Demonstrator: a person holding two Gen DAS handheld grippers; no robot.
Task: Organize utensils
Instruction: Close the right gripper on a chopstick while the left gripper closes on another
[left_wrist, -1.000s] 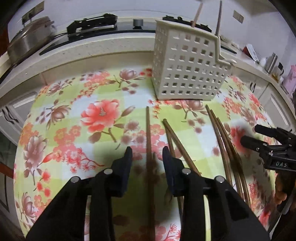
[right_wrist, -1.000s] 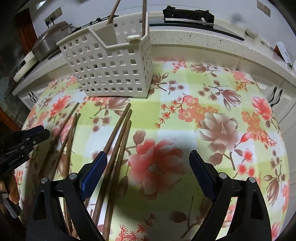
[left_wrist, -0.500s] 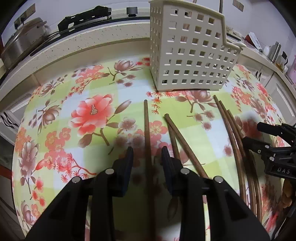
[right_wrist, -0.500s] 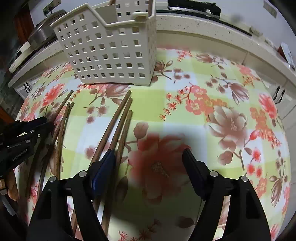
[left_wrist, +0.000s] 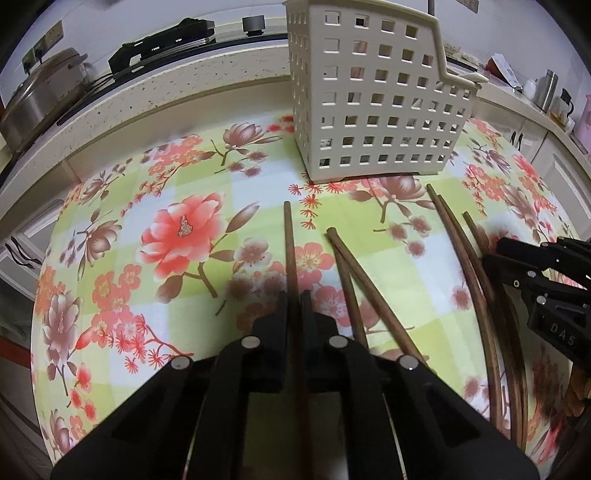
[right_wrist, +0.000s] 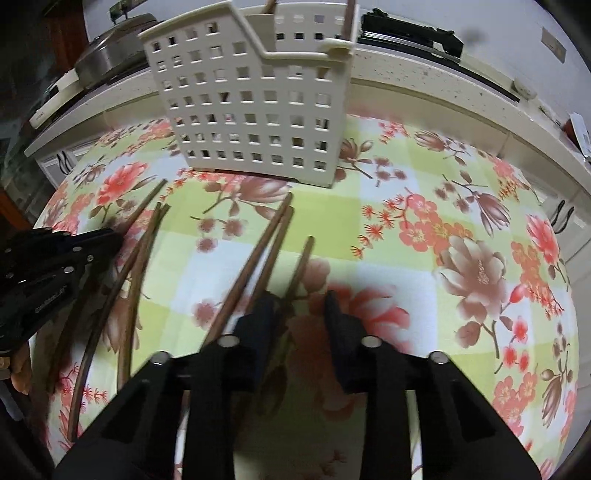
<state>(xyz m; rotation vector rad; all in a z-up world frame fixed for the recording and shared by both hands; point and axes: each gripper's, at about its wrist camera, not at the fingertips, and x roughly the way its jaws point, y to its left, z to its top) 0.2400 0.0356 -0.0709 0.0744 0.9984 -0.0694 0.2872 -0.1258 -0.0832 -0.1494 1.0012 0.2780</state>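
Left claw (left_wrist: 293, 306) clenched on one chopstick (left_wrist: 289, 243) lying on the floral surface (left_wrist: 192, 173), jaws just closed onto it. Right claw (right_wrist: 295, 314) has just been closing, a gap remains, one chopstick (right_wrist: 301, 266) lies between the jaws, grip not confirmed. Best lift level, tip first, toward the white holder (left_wrist: 373, 110) at the far edge. Count: seven chopsticks loose on the surface, two more standing in the holder, one holder
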